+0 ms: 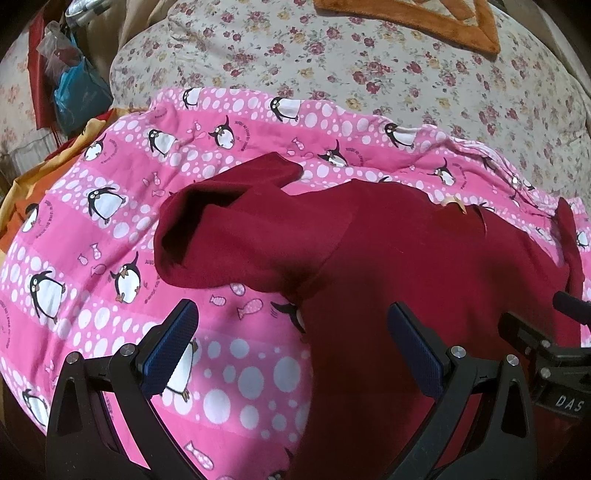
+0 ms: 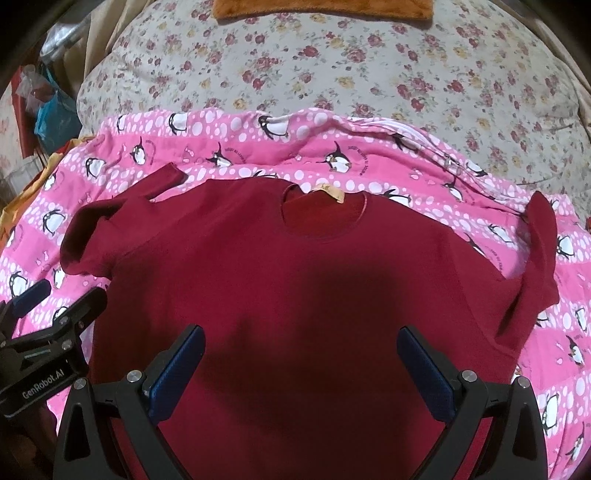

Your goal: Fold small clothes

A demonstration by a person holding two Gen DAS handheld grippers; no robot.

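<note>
I've got a dark red long-sleeved top spread flat, front up, on the pink penguin-print blanket, neck opening with its tan label pointing away from me. No fold made yet as far as I can see: the body lies open and single-layered. Its sleeve on my left is bunched and bent back on itself, cuff lying on the blanket; the other sleeve sticks out along the far right edge.

My left gripper hangs with jaws wide apart and nothing between them, over the top's left side seam, half above blanket and half above cloth. My right gripper is likewise spread and empty, over the lower middle of the body. Whether either touches the fabric, can't tell.

Behind the blanket: flowered quilt, brown plush mat.

My read: start of the job. Left to do: sleeves in, sides over, then bottom up.
</note>
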